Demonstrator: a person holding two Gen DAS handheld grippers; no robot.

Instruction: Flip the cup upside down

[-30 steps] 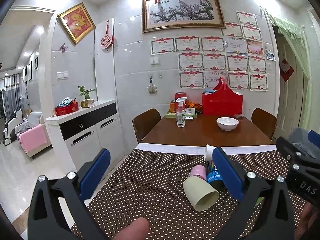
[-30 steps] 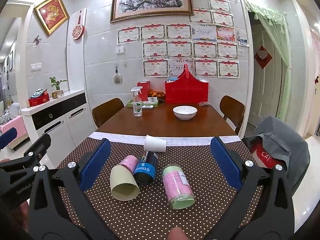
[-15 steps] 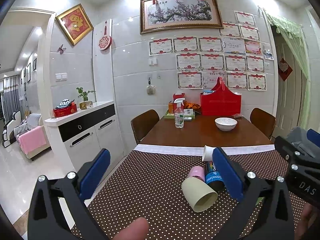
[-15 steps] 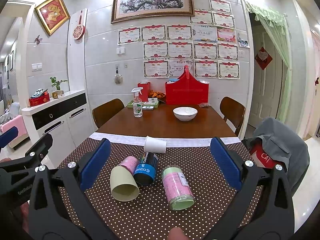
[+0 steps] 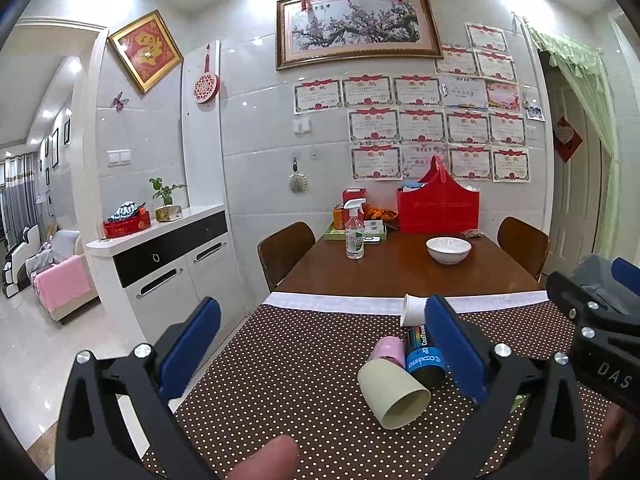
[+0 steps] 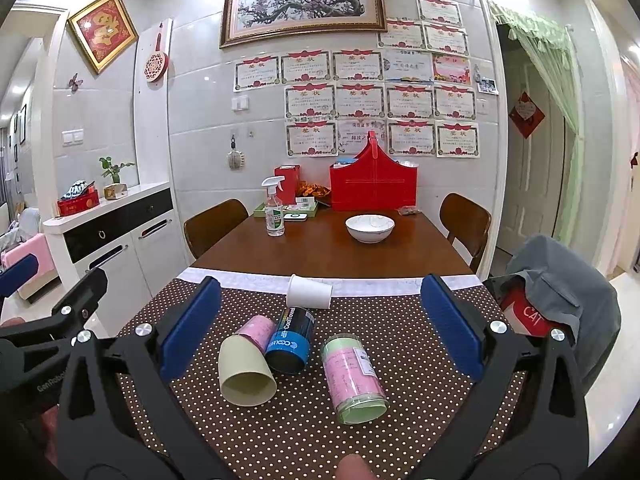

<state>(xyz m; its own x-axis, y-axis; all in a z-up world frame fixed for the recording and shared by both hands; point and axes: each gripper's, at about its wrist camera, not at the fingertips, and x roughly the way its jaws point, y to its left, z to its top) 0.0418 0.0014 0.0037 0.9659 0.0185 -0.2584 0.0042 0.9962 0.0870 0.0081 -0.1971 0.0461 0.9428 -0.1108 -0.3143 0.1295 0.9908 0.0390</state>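
Observation:
Several cups lie on their sides on the brown dotted tablecloth (image 6: 400, 332). A cream cup (image 6: 245, 372) lies with its mouth toward me, a small pink cup (image 6: 258, 330) behind it. Beside them lie a dark blue cup (image 6: 291, 340) and a pink-and-green cup (image 6: 352, 378). A white paper cup (image 6: 308, 292) lies at the cloth's far edge. My right gripper (image 6: 320, 324) is open and empty, hovering short of the cups. My left gripper (image 5: 320, 344) is open and empty, left of the cream cup (image 5: 394, 394).
A white bowl (image 6: 370, 228), spray bottle (image 6: 274, 208) and red basket (image 6: 374, 182) stand on the far wooden table. Chairs (image 6: 214, 224) flank it. A white cabinet (image 6: 116, 232) is at left. A chair with a grey jacket (image 6: 560, 280) is at right.
Both grippers have barely moved; the views shift very slightly. The cups lie as before.

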